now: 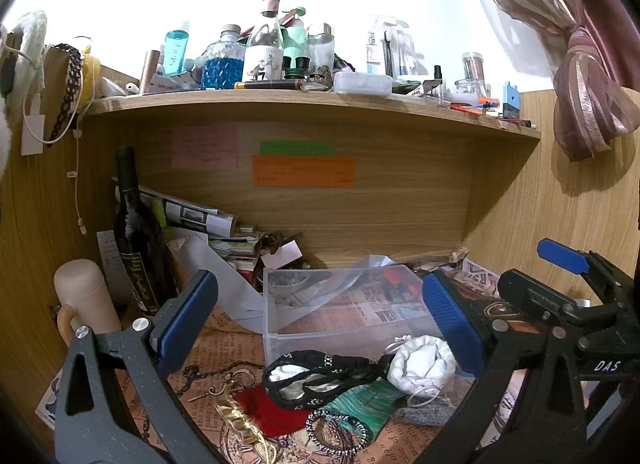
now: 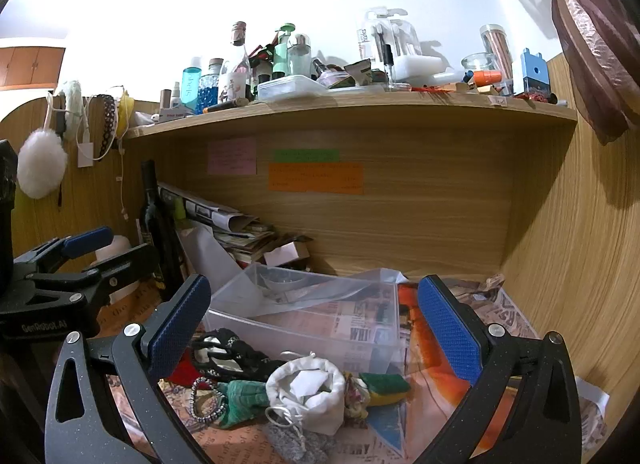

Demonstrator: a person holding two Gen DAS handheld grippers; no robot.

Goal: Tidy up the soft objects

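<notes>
A pile of soft things lies on the newspaper-covered desk in front of a clear plastic bin (image 1: 344, 304) (image 2: 308, 312): a white drawstring pouch (image 1: 422, 364) (image 2: 308, 394), a black lace band (image 1: 320, 374) (image 2: 228, 356), a green cloth (image 1: 360, 400) (image 2: 244, 396), a red cloth (image 1: 268, 404) (image 2: 182, 372), a grey pad (image 1: 428, 410) (image 2: 292, 444) and a green-yellow piece (image 2: 384, 386). My left gripper (image 1: 320, 320) is open above the pile. My right gripper (image 2: 316, 328) is open above the pouch. Both are empty.
A dark wine bottle (image 1: 136, 248) (image 2: 156, 223), a cream mug (image 1: 84, 296) and stacked papers (image 1: 224, 232) stand at the back left. A crowded shelf (image 1: 312, 107) (image 2: 352, 111) hangs overhead. A curtain (image 1: 592, 75) hangs right. A beaded bracelet (image 1: 336, 434) (image 2: 206, 398) lies by the pile.
</notes>
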